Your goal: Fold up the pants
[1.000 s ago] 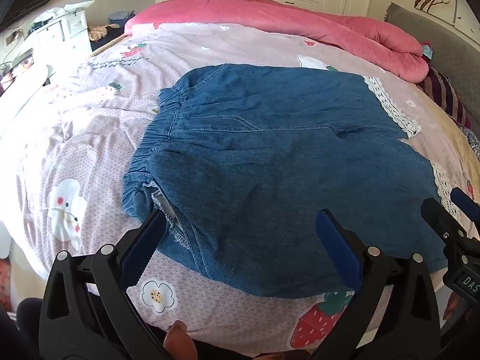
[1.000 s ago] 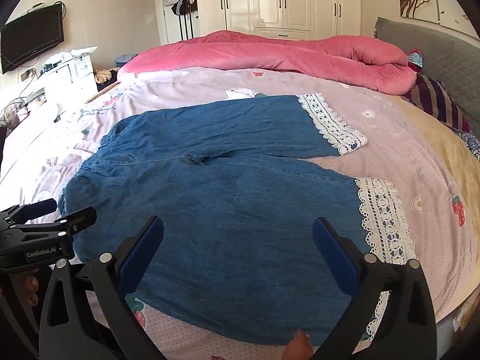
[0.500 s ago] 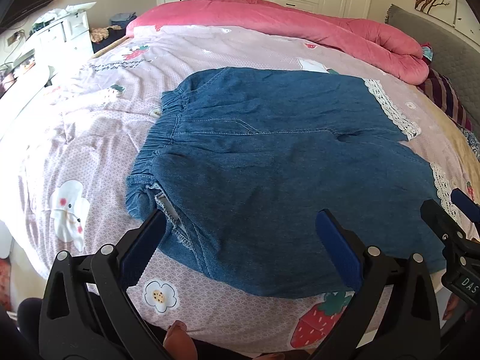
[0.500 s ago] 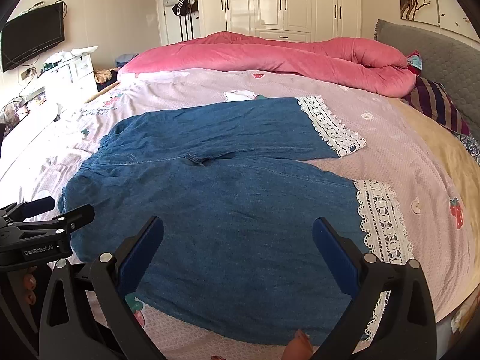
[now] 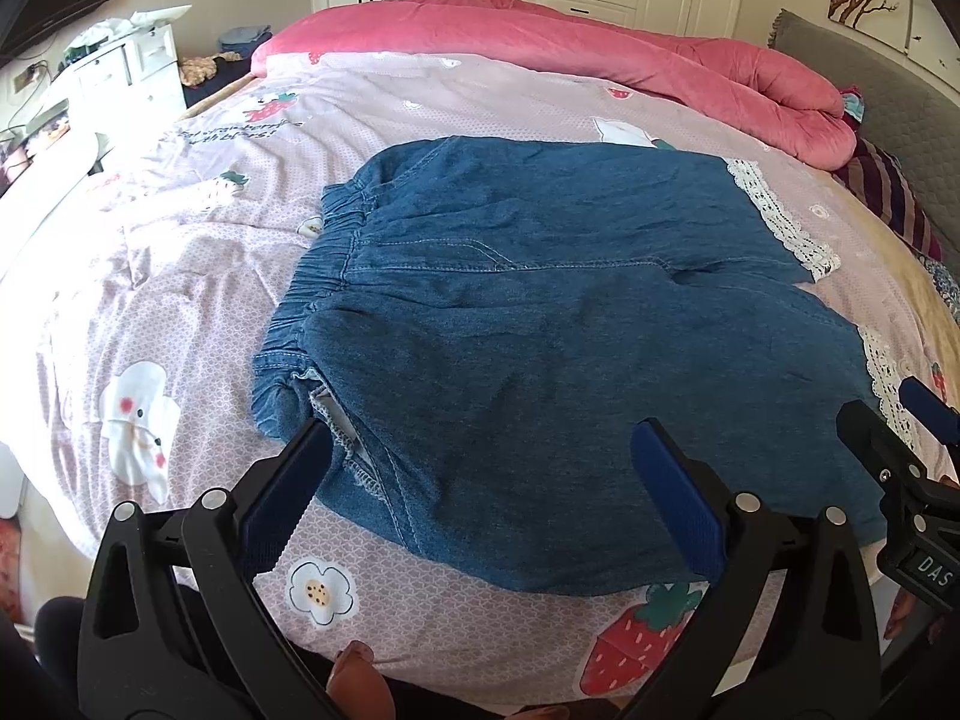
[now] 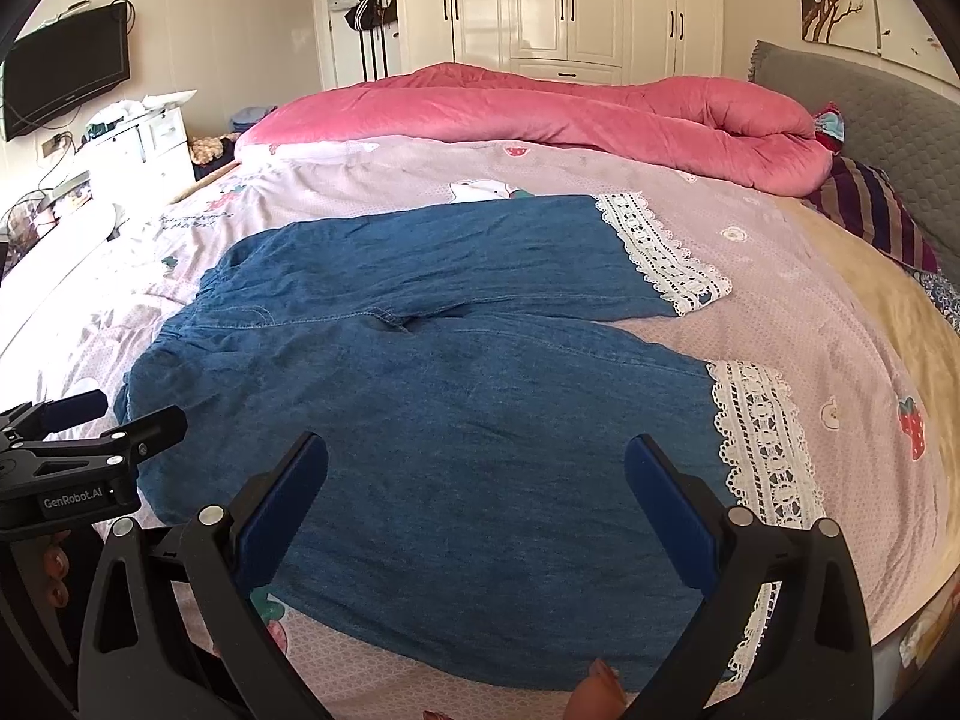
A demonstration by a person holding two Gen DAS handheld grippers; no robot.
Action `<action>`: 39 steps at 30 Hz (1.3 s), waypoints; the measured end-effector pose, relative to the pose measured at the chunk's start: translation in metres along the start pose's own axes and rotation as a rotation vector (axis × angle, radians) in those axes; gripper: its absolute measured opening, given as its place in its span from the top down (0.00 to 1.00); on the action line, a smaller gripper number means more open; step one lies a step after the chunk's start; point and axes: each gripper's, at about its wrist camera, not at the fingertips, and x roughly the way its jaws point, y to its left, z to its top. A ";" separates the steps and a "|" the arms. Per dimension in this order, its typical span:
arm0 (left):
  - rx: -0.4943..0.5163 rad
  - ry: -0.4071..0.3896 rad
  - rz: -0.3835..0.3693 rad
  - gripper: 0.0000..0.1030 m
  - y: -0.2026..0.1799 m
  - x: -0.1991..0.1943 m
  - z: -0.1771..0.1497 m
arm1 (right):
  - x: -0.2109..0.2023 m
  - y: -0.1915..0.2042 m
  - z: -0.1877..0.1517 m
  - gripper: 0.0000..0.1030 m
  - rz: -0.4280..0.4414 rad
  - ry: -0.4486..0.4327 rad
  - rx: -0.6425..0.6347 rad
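Observation:
Blue denim pants (image 5: 540, 324) with white lace cuffs (image 6: 762, 438) lie spread flat on the bed, elastic waistband (image 5: 324, 276) to the left and both legs to the right. In the right wrist view the pants (image 6: 456, 408) fill the middle. My left gripper (image 5: 480, 480) is open and empty, hovering above the near waistband corner. My right gripper (image 6: 477, 480) is open and empty, hovering above the near leg, left of its lace cuff. Each gripper shows at the edge of the other's view.
The bed has a pink patterned sheet (image 5: 198, 228). A rolled pink duvet (image 6: 540, 114) lies along the far side. Striped pillow (image 6: 870, 210) and grey headboard (image 6: 870, 102) are at the right. White drawers (image 5: 126, 78) stand at the left.
Both grippers have crept slightly forward over the pants. Both stay open. The pants have not moved.

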 end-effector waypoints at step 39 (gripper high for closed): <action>-0.017 -0.002 -0.005 0.09 0.018 0.025 0.044 | 0.040 0.012 0.048 0.04 0.018 -0.006 -0.032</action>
